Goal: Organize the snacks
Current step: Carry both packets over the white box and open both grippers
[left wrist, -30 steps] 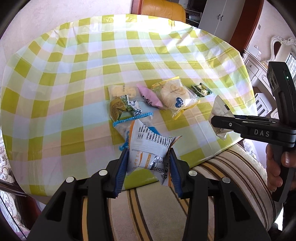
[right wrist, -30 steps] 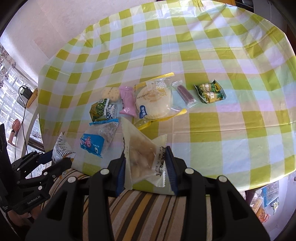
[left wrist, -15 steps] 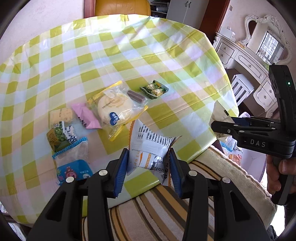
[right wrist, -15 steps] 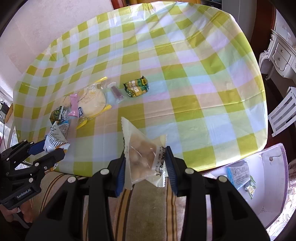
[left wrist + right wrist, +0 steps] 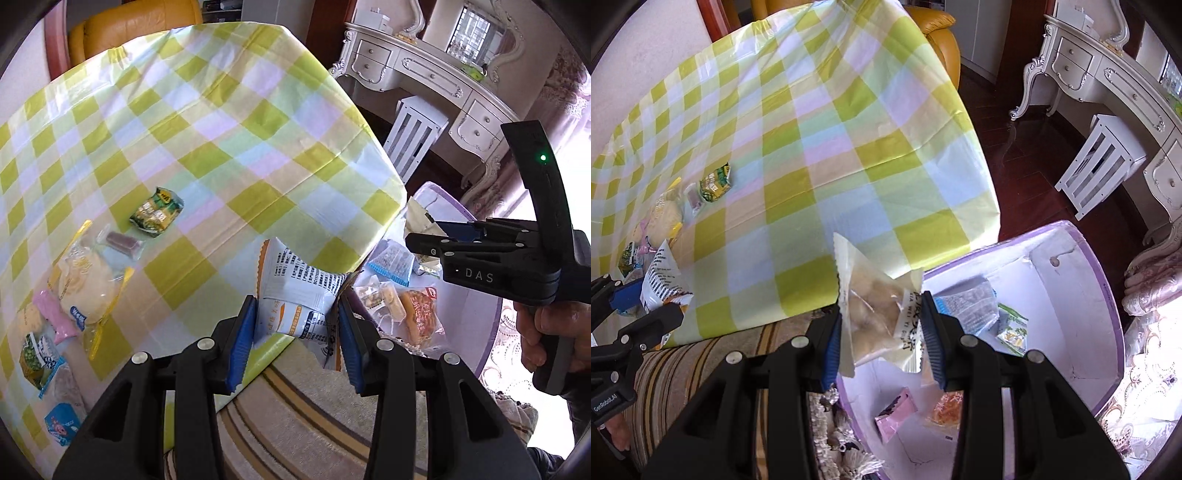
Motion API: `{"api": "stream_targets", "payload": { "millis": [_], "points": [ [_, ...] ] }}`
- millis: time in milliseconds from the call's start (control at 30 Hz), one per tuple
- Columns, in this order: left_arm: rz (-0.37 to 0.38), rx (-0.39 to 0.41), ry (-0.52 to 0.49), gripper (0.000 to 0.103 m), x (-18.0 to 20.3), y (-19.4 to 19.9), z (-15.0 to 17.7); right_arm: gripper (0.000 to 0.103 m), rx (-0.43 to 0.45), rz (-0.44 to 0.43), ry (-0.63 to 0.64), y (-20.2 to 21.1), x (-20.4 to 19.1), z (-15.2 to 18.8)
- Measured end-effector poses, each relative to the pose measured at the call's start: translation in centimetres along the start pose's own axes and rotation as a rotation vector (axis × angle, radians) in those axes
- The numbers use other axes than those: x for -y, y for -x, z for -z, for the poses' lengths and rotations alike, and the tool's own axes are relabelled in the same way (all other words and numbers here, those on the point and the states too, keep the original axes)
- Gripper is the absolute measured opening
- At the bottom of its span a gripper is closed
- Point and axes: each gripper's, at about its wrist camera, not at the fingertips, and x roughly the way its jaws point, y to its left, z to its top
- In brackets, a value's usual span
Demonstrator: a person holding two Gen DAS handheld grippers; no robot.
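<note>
My left gripper [image 5: 297, 314] is shut on a white, blue and orange printed snack packet [image 5: 295, 295], held over the table's near edge. My right gripper [image 5: 882, 325] is shut on a clear packet of pale cookies [image 5: 873, 317], hanging just above the rim of a white box with a purple rim [image 5: 1108, 295]. Several packets lie in that box [image 5: 489, 332]. More snacks stay on the checked tablecloth [image 5: 221, 129]: a green packet [image 5: 157, 212], a purple bar [image 5: 120, 242], a round pastry [image 5: 86, 284] and a pink packet [image 5: 53, 314]. The right gripper [image 5: 424, 230] shows at the right, the left gripper [image 5: 650, 302] at the far left.
A striped cushion [image 5: 295, 406] lies under both grippers at the table's near edge. A white dresser [image 5: 424, 74] and a white stool [image 5: 417, 129] stand beyond the box on dark wood floor. An orange chair [image 5: 136, 26] sits behind the table.
Both grippers have swung right from over the snack pile to the table's corner, each still holding its packet. The purple-rimmed box has come into view beneath them.
</note>
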Motion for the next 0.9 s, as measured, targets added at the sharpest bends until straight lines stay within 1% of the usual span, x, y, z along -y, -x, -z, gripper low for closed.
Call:
{"api": "stream_targets", "payload": {
  "millis": [233, 300, 400, 467, 733, 900],
  "points": [
    [0.084, -0.056, -0.159, 0.042, 6.4, -3.3, -2.5, 0.039, -0.04, 0.074, -0.114, -1.6, 5.4, 2.2],
    [0.11, -0.084, -0.2, 0.042, 8.1, -4.5, -3.1, 0.039, -0.047, 0.1, -0.146, -2.0, 6.9, 2.9],
    [0.153, -0.117, -0.243, 0.042, 10.3, -6.1, -4.0, 0.039, -0.059, 0.144, -0.207, -2.6, 9.3, 3.8],
    [0.164, -0.143, -0.272, 0.042, 11.6, -7.3, -4.2, 0.039, -0.068, 0.167, -0.235, -3.1, 10.5, 4.3],
    [0.178, -0.23, -0.331, 0.042, 14.3, -11.3, -4.3, 0.04, -0.115, 0.217, -0.302, -5.2, 13.7, 6.1],
    [0.194, -0.261, -0.35, 0.043, 15.1, -12.6, -4.1, 0.041, -0.134, 0.219, -0.332, -6.0, 14.6, 6.6]
  ]
}}
